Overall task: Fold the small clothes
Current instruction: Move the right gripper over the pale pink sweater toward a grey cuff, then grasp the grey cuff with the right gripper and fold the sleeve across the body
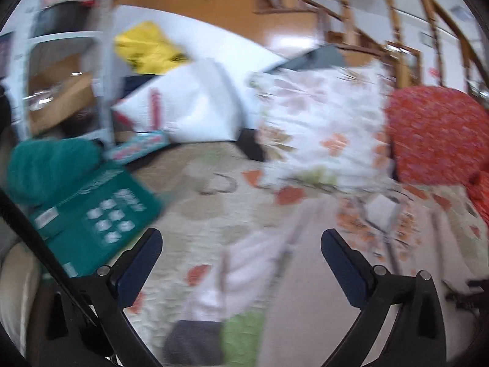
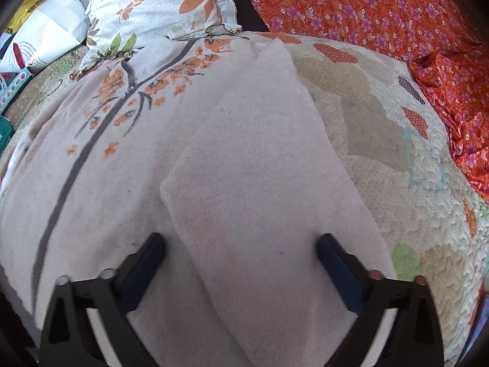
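A pale pink knit sweater [image 2: 128, 159] with an orange flower and grey branch print lies flat on the quilted bedspread [image 2: 382, 140]. One sleeve [image 2: 253, 165] is folded over its front. My right gripper [image 2: 241, 241] is open, low over the folded sleeve, its fingers either side of it. My left gripper [image 1: 241, 238] is open and empty, above the bedspread [image 1: 214, 189]. The left wrist view is blurred; part of the sweater [image 1: 379, 220] shows at the right there.
A floral pillow [image 2: 152, 3] [image 1: 324, 122] and an orange flowered cloth [image 2: 382, 9] [image 1: 434, 134] lie at the head of the bed. A green box [image 1: 101, 214], a teal cloth [image 1: 49, 165], a white bag [image 1: 189, 104] and shelves stand to the left.
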A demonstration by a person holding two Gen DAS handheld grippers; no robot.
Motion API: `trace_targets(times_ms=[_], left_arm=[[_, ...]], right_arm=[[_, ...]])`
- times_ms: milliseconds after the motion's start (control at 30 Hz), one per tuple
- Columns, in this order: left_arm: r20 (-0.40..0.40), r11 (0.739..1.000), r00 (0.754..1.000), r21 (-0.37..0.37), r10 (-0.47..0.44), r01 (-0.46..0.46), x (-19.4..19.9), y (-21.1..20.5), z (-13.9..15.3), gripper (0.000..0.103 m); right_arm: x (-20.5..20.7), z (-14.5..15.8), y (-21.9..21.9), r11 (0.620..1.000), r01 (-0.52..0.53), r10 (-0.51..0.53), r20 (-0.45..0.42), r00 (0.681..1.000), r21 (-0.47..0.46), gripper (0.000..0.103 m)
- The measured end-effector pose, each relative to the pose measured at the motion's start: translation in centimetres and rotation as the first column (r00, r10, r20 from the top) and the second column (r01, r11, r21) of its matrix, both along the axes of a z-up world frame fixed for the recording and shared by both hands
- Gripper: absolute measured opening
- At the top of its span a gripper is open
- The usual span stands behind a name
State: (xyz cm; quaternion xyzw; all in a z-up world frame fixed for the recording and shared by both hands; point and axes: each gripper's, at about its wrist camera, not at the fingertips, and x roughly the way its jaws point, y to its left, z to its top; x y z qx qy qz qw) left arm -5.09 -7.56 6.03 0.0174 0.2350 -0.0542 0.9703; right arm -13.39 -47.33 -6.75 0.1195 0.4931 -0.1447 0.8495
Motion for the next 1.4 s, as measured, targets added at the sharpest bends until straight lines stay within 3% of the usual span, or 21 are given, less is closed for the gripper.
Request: trace_targets(times_ms=[100, 200, 300, 367, 433, 533, 700, 800, 867, 900, 933, 1033, 1133, 1200, 1267, 1333, 1400], left_arm=[[-0.127, 0.998, 0.99, -0.008, -0.067, 0.066, 2.1, -2.0, -1.0, 0.103], [-0.152, 0.985, 0.975, -0.077, -0.162, 0.152, 2.0, -2.0, -3.3, 0.103], [-0.181, 0.977, 0.961, -0.095, -0.208, 0.193, 0.6, -2.6, -6.4, 0.103], [-0.243, 0.979, 0.949, -0.089, -0.198, 0.182, 1.2, -3.0, -7.7, 0.103], [-0.299, 0.974, 0.929, -0.134, -0.217, 0.185, 1.5, -3.1, -8.7, 0.103], [-0.302, 0.97, 0.928, -0.17, -0.217, 0.171, 1.2, -2.3, -8.6, 0.103], [-0.312, 0.973, 0.931, -0.191, -0.187, 0.132, 1.5, -2.2, -8.2, 0.103], [-0.336, 0.97, 0.922, -0.205, -0.193, 0.129, 1.8, -1.9, -8.6, 0.103], [-0.35, 0.97, 0.915, -0.206, -0.199, 0.132, 2.0, -1.6, -8.8, 0.103], [-0.351, 0.97, 0.915, -0.206, -0.198, 0.131, 2.0, -1.6, -8.8, 0.103], [-0.35, 0.97, 0.916, -0.206, -0.197, 0.13, 2.0, -1.7, -8.8, 0.103], [-0.342, 0.972, 0.922, -0.204, -0.184, 0.118, 2.0, -1.6, -8.5, 0.103], [-0.341, 0.969, 0.923, -0.223, -0.178, 0.104, 2.1, -1.1, -8.5, 0.103], [-0.349, 0.967, 0.921, -0.238, -0.174, 0.093, 2.4, -0.6, -8.5, 0.103], [-0.361, 0.963, 0.918, -0.259, -0.167, 0.073, 2.7, -0.1, -8.5, 0.103], [-0.369, 0.958, 0.915, -0.283, -0.163, 0.056, 3.0, 0.4, -8.5, 0.103], [-0.379, 0.951, 0.913, -0.308, -0.153, 0.032, 3.3, 1.2, -8.5, 0.103]], right_arm=[[-2.4, 3.5, -1.8, 0.996, 0.054, -0.061, 0.09, 0.994, 0.076, 0.082], [-5.9, 6.8, -5.0, 0.98, 0.14, -0.16, 0.147, 0.976, 0.139, 0.082], [-9.3, 8.4, -7.9, 0.971, 0.234, -0.24, 0.14, 0.961, 0.058, 0.082], [-11.1, 8.3, -10.3, 0.954, 0.298, -0.298, 0.087, 0.951, 0.015, 0.082], [-12.7, 7.7, -11.3, 0.944, 0.329, -0.326, 0.078, 0.942, -0.02, 0.082], [-14.7, 6.1, -12.1, 0.935, 0.353, -0.354, 0.017, 0.935, 0.034, 0.082], [-16.5, 2.1, -9.2, 0.924, 0.368, -0.345, -0.185, 0.92, 0.108, 0.082], [-17.3, 0.7, -6.6, 0.923, 0.373, -0.348, -0.209, 0.914, 0.094, 0.082], [-17.4, 1.1, -4.6, 0.94, 0.336, -0.323, -0.165, 0.932, 0.058, 0.065], [-17.2, 1.3, -4.4, 0.943, 0.32, -0.306, -0.147, 0.941, 0.09, 0.031], [-17.2, 1.5, -4.1, 0.941, 0.302, -0.285, -0.122, 0.951, 0.152, 0.004], [-17.7, 4.3, -5.1, 0.945, 0.299, -0.295, -0.047, 0.954, 0.134, 0.004], [-18.6, 7.8, -9.0, 0.923, 0.376, -0.378, 0.008, 0.926, 0.082, 0.004], [-19.5, 10.6, -12.7, 0.886, 0.465, -0.465, 0.033, 0.885, 0.008, 0.004], [-20.5, 13.7, -16.8, 0.814, 0.565, -0.563, 0.06, 0.824, -0.132, 0.004], [-20.4, 15.7, -19.9, 0.753, 0.624, -0.623, 0.078, 0.778, -0.209, 0.004], [-19.5, 17.1, -21.8, 0.727, 0.649, -0.648, 0.088, 0.757, -0.225, 0.004]])
